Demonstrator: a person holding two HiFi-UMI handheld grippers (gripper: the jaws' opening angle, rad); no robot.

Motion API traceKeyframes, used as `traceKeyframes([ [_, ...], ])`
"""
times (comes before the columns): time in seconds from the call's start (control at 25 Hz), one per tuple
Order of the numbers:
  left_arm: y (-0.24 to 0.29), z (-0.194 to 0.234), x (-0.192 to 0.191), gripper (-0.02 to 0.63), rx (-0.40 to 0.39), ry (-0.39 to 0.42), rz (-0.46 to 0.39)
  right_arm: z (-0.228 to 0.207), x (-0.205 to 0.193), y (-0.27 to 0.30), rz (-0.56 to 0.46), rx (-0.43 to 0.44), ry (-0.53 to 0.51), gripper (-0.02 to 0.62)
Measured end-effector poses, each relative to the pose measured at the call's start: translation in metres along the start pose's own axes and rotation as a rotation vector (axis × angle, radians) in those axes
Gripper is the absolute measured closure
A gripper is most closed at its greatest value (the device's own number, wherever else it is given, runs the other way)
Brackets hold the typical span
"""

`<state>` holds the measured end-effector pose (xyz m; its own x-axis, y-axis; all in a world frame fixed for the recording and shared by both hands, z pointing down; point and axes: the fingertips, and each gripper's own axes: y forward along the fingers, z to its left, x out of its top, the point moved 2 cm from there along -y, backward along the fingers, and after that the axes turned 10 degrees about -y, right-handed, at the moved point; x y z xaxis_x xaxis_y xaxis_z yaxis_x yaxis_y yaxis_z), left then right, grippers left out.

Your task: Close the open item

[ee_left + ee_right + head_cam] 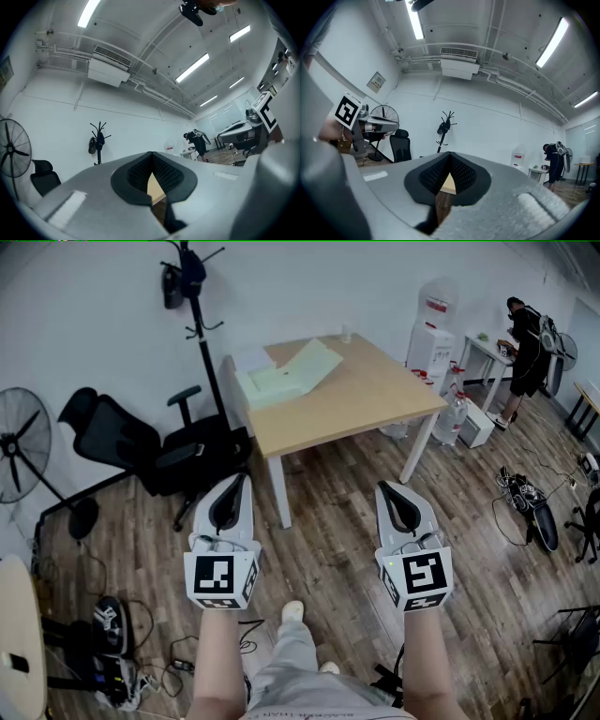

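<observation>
A pale flat box (pixel 281 379) lies on the far left part of a wooden table (pixel 375 390), its lid (pixel 314 362) raised at an angle. Both grippers hang over the wooden floor, well short of the table's near edge. My left gripper (pixel 242 480) points toward the table's front left leg, its jaws together with nothing between them. My right gripper (pixel 384 487) is level with it further right, also shut and empty. A sliver of tabletop shows through the narrow gap behind the tips of the left gripper (pixel 152 155) and the right gripper (pixel 450 155).
A black office chair (pixel 141 451) and a coat stand (pixel 192 296) stand left of the table, with a floor fan (pixel 19 442) further left. A water dispenser (pixel 433 329), a small desk and a person (pixel 525 352) are at the far right. Cables (pixel 520 493) lie on the floor.
</observation>
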<state>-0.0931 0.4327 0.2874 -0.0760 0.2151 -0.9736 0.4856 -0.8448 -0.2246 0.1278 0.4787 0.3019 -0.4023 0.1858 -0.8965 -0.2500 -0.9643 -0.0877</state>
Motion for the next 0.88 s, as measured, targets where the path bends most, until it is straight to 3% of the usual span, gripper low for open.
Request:
traceKeyframes([
  [0.44,0.062,0.041,-0.02,0.591,-0.008,-0.026,0.01,-0.011,-0.013,0.066,0.015,-0.01,0.003,0.595],
  [0.88,0.144,0.114,-0.043,0.591,-0.014,-0.052,0.015,-0.019,-0.024,0.175,0.044,-0.022,0.005,0.594],
])
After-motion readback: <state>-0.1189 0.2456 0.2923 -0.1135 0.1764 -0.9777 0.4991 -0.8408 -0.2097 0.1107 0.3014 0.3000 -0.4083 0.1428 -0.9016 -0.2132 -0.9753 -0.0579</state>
